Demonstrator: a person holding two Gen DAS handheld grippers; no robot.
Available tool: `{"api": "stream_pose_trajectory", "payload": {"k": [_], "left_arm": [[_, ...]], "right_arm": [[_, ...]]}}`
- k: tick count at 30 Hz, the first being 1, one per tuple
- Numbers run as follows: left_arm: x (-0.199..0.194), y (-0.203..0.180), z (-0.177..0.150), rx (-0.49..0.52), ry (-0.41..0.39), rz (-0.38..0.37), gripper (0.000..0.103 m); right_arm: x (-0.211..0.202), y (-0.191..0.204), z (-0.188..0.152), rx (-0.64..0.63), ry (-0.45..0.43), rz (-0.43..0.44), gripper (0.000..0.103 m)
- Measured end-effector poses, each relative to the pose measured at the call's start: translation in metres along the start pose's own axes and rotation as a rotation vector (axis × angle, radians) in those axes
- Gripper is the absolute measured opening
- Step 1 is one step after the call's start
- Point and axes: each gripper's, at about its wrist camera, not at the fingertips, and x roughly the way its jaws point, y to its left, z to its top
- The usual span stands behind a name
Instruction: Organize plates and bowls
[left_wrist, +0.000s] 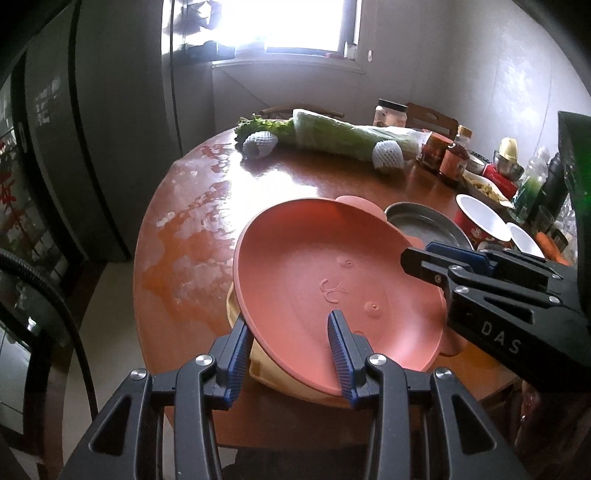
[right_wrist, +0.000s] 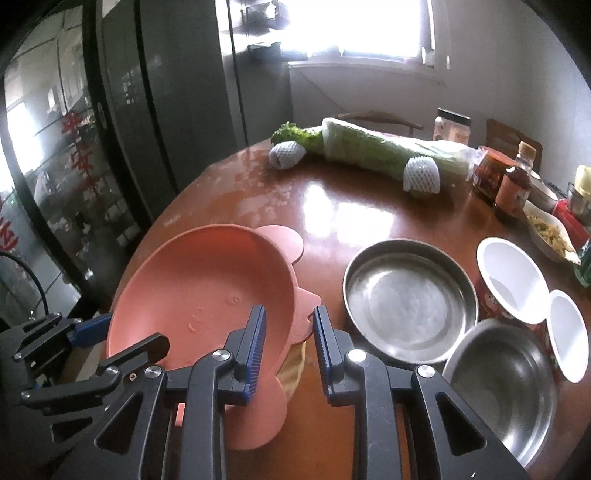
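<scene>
A pink animal-shaped plate (left_wrist: 314, 273) (right_wrist: 199, 288) is tilted over a yellow plate (left_wrist: 266, 373) (right_wrist: 293, 363) at the table's near edge. My left gripper (left_wrist: 288, 354) is open, its fingers straddling the pink plate's near rim. My right gripper (right_wrist: 288, 354) is open, its fingers straddling the plate's right rim; it also shows in the left wrist view (left_wrist: 424, 254). A steel plate (right_wrist: 410, 299) (left_wrist: 428, 225), a steel bowl (right_wrist: 506, 384) and two white-lined red bowls (right_wrist: 511, 280) (right_wrist: 567, 334) sit to the right.
The round brown table (right_wrist: 351, 214) carries a wrapped cabbage (right_wrist: 369, 147), two foam-netted fruits (right_wrist: 286, 155), jars and sauce bottles (right_wrist: 511, 188) and a snack bag (right_wrist: 550, 232) at the back right. A dark refrigerator (right_wrist: 166, 92) stands at the left.
</scene>
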Motion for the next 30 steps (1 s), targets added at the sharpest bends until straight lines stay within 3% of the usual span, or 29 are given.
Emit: {"api": "stream_pose_trajectory", "payload": {"k": [30], "left_arm": [[0.009, -0.008, -0.015, 0.047, 0.069, -0.016, 0.042]], "right_arm": [[0.03, 0.001, -0.007, -0.042, 0.056, -0.041, 0.028]]}}
